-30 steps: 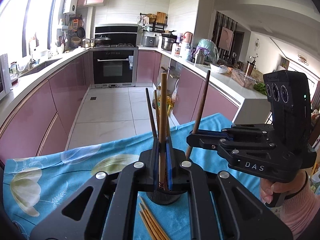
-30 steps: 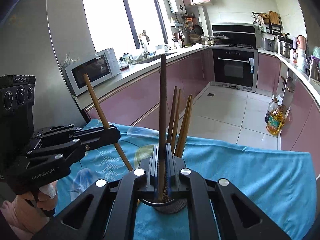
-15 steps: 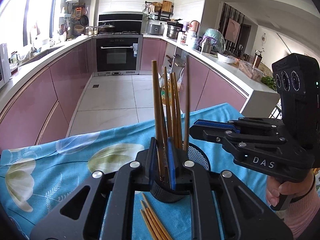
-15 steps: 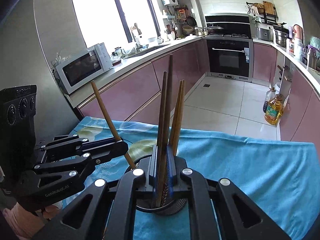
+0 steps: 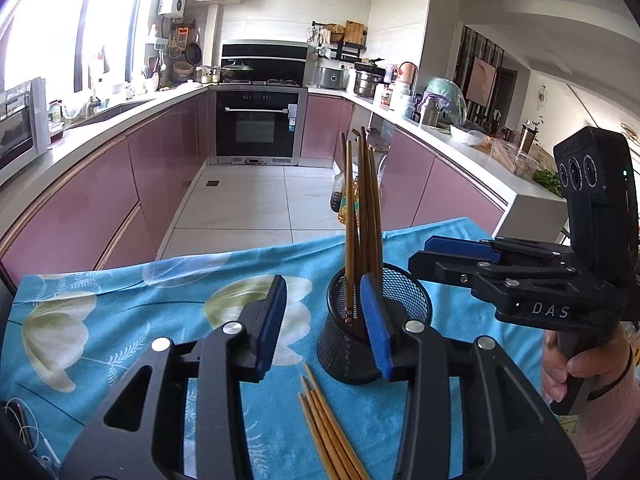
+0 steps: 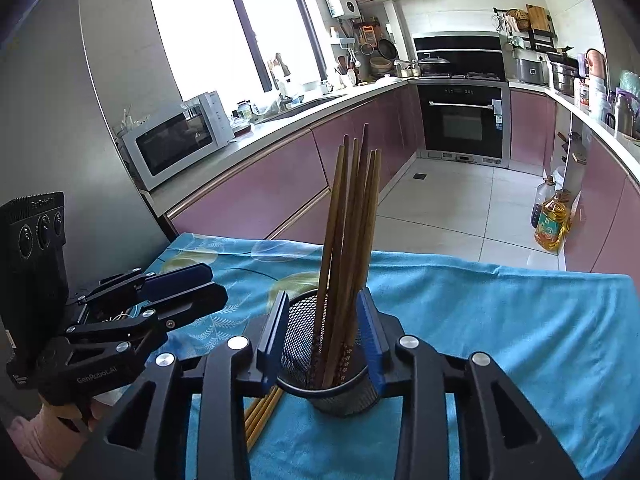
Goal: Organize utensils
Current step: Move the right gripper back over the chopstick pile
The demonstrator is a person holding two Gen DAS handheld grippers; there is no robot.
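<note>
Both the left gripper point(image 5: 326, 316) and the right gripper point(image 6: 322, 330) have just been opening and hold nothing, several chopsticks point(image 6: 352, 240) already stand in the mesh cup point(image 5: 376, 344) at centre frame, and a loose bundle point(image 5: 324, 432) still lies on the cloth point(image 5: 120, 320) below it.
</note>
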